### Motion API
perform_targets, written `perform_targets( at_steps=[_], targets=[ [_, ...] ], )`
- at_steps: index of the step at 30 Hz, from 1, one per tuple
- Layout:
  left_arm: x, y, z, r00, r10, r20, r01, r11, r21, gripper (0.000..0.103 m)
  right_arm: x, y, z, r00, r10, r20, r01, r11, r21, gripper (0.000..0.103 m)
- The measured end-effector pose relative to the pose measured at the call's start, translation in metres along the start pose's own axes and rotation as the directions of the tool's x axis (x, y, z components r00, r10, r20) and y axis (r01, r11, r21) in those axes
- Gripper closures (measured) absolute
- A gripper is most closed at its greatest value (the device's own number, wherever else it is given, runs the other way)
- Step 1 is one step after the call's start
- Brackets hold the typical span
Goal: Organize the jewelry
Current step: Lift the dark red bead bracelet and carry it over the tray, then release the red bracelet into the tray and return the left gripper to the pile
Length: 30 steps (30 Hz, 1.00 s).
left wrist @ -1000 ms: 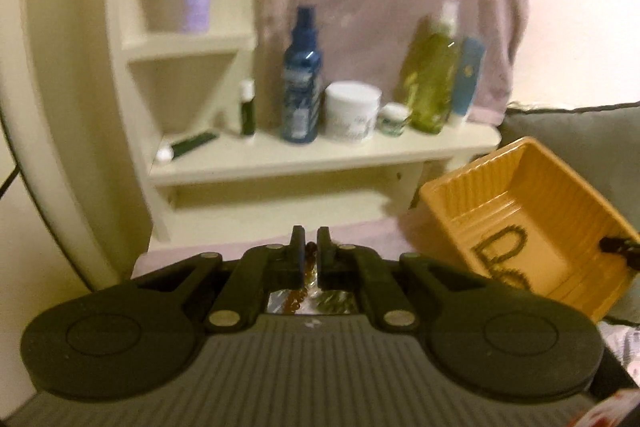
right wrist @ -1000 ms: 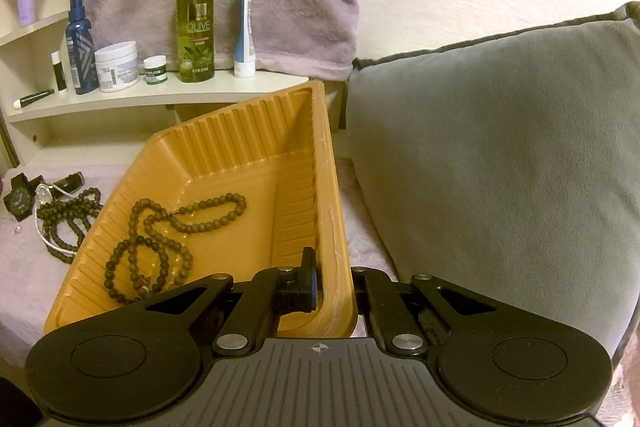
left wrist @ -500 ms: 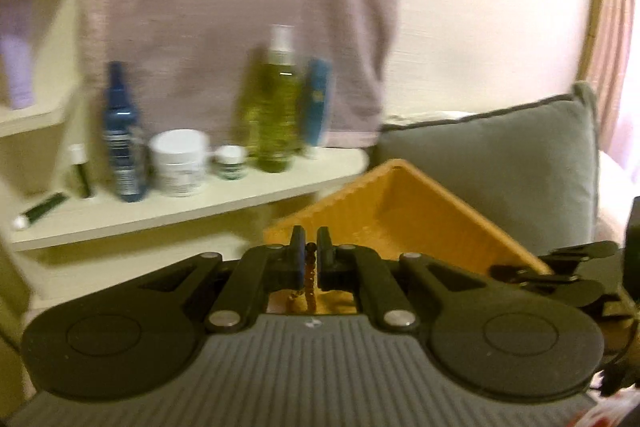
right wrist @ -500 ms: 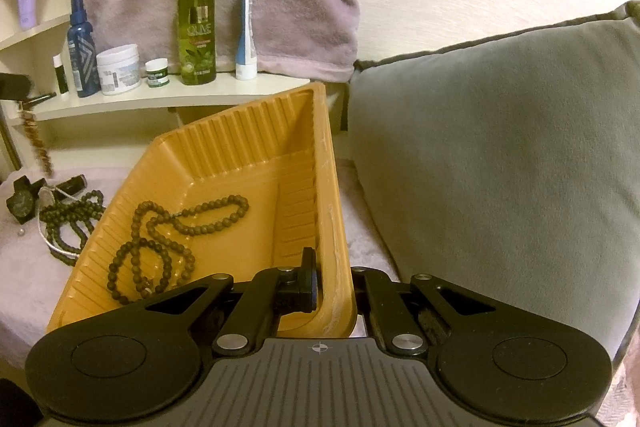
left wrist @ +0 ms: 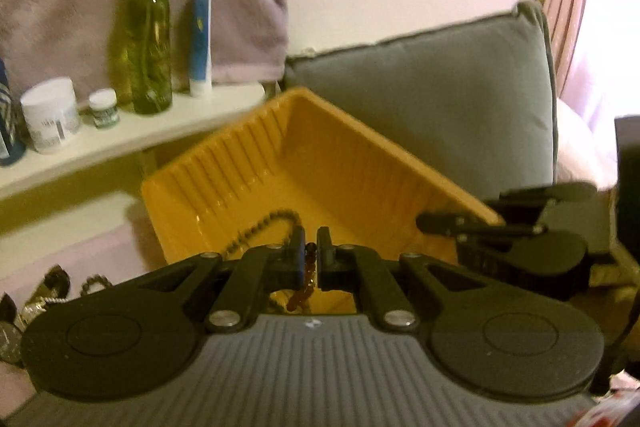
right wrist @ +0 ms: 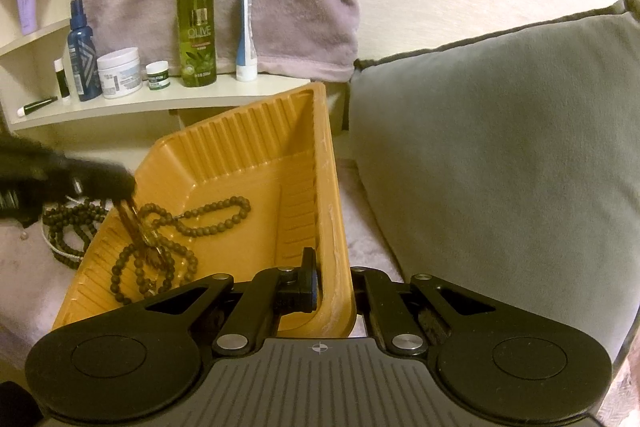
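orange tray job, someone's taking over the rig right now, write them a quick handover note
Left hand-held gripper: shut on an amber bead strand, which hangs over the orange tray, its lower end at the beads already inside.
Right hand-held gripper: shut on the tray's near rim, holding it tilted up.
Done: one dark bead necklace lies in the tray.
Left: release the amber strand into the tray, then fetch the dark beads and the watches lying on the pink cloth left of the tray.
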<state>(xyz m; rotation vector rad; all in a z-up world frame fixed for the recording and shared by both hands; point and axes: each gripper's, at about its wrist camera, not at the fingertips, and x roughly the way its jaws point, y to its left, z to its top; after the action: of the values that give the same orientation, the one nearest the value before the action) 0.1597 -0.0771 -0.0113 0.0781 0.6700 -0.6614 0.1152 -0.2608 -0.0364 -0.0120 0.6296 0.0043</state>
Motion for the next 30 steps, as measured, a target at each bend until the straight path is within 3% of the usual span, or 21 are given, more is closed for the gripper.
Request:
perform_targets(
  at_steps=[2,4,7,13,15,19,22,27,30],
  targets=[
    [0.001,0.000,-0.005,1.000,-0.007,-0.016,0.007,1.000,-0.004,0.096,0.000,-0.001,0.000,1.000,0.001,0.000,-0.001,1.000,0.001,0.099],
    [0.000,0.002,-0.008,1.000,0.001,-0.015,-0.001,1.000,-0.012,0.082,0.000,-0.001,0.000,1.000,0.001,0.000,-0.001,1.000,0.002,0.099],
    [-0.009,0.011,-0.011,1.000,0.028,-0.005,-0.028,0.999,-0.034,0.081,0.000,-0.001,0.000,1.000,0.001,-0.001,-0.001,1.000,0.003,0.099],
    [-0.036,0.044,-0.022,0.985,0.173,0.023,-0.170,0.982,-0.080,0.078,0.000,-0.001,0.000,1.000,0.001,-0.001,-0.001,1.000,0.002,0.099],
    [-0.047,0.056,-0.029,0.968,0.247,0.039,-0.242,0.966,-0.096,0.071,0.000,-0.001,0.000,1.000,0.001,-0.001,-0.001,1.000,0.004,0.099],
    [-0.061,0.077,-0.045,0.933,0.355,0.049,-0.347,0.929,-0.132,0.071,0.000,-0.001,0.000,1.000,0.001,-0.002,-0.001,1.000,0.000,0.099],
    [-0.067,0.088,-0.064,0.892,0.449,0.039,-0.442,0.889,-0.119,0.071,-0.001,-0.001,0.000,1.000,0.003,-0.001,-0.003,1.000,-0.003,0.099],
    [-0.066,0.107,-0.094,0.840,0.542,-0.012,-0.539,0.833,-0.123,0.071,-0.001,-0.001,-0.001,1.000,-0.001,-0.005,0.001,1.000,-0.007,0.099],
    [-0.065,0.123,-0.107,0.832,0.553,-0.046,-0.552,0.816,-0.169,0.071,0.000,0.000,-0.001,1.000,-0.003,-0.007,0.003,1.000,-0.011,0.098]
  ],
)
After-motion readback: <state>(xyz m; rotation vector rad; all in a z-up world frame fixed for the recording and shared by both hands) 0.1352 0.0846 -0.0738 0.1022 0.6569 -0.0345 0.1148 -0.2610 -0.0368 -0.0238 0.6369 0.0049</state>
